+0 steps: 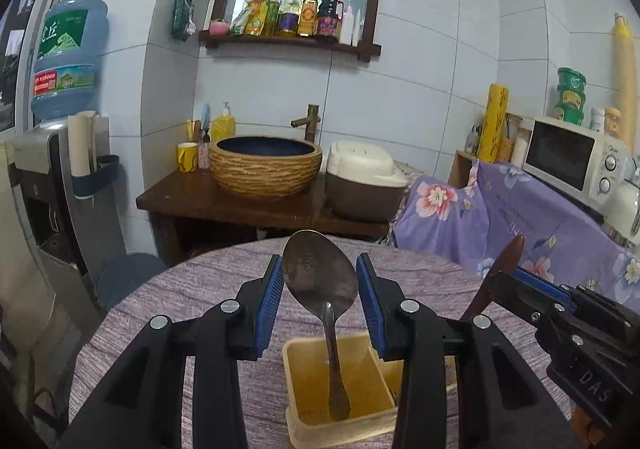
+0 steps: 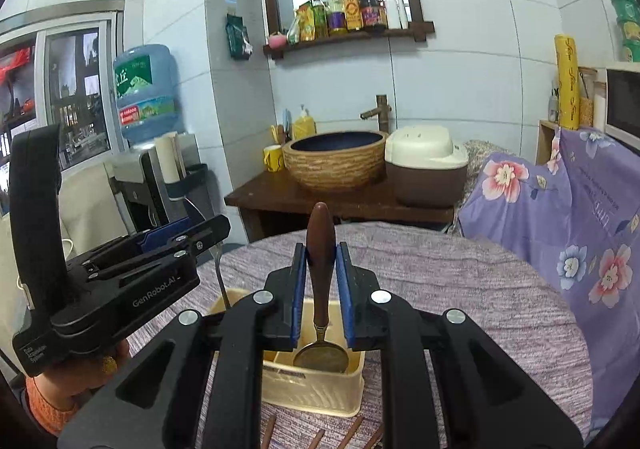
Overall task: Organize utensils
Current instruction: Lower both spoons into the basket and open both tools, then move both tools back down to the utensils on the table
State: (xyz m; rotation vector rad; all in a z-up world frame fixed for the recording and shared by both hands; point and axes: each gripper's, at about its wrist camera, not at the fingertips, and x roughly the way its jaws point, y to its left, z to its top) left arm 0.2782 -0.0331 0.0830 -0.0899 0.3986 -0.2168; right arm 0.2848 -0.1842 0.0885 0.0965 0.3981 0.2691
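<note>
The left gripper (image 1: 320,289) holds a metal spoon (image 1: 320,277) by its bowl: the blue pads press on the two edges of the bowl, which stands upright between them with its tip above the fingertips. The spoon's handle hangs straight down from the clamp, and its end reaches into the cream plastic utensil box (image 1: 340,425) that sits on the round table with the mauve cloth (image 1: 200,289). Whether the handle's end touches the box floor cannot be told from this view.

The right gripper (image 2: 321,281) is clamped on a wooden-handled spoon (image 2: 320,245), the other way up. Its pads squeeze the dark brown handle near the middle, the rounded handle end pokes up above the fingertips, and the brass-coloured bowl (image 2: 320,357) hangs below the pads, down inside the same box (image 2: 316,393) (in the compartment nearer this camera, as far as can be seen).

Both grippers hang side by side over the box, the left one just to the left in the right wrist view, with a hand and an orange sleeve (image 2: 44,409) beneath it. A few brown chopsticks (image 2: 352,433) lie on the cloth in front of the box, apart from both clamps.
</note>
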